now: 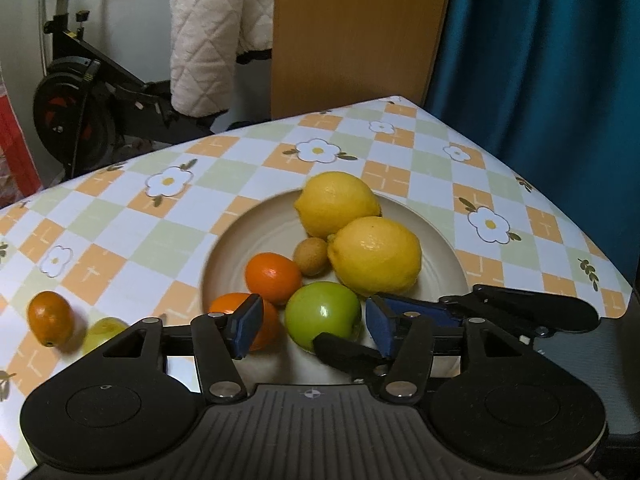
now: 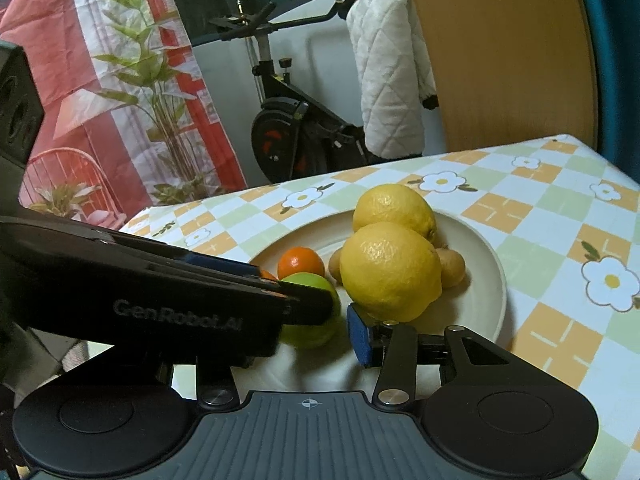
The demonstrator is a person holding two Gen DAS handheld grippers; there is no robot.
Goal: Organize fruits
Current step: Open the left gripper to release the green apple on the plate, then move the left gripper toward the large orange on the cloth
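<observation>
Item: green apple [image 1: 322, 314], on the plate [image 1: 444, 240] against two lemons [image 1: 374, 256], near my left tool [image 1: 312, 322]. My left tool stands partly spread, pads flanking it without pressing. My right tool [image 2: 320, 322]: its width I cannot tell, one side is hidden. Handling, as I judge it: firm, smooth, prone to roll; grip across its widest middle. One small orange [image 1: 50, 318] waits on the surface [image 1: 120, 220].

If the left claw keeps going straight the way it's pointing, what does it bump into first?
Probably the green apple: it sits right between the left claw's open fingers on the plate. The near lemon lies just behind.
</observation>
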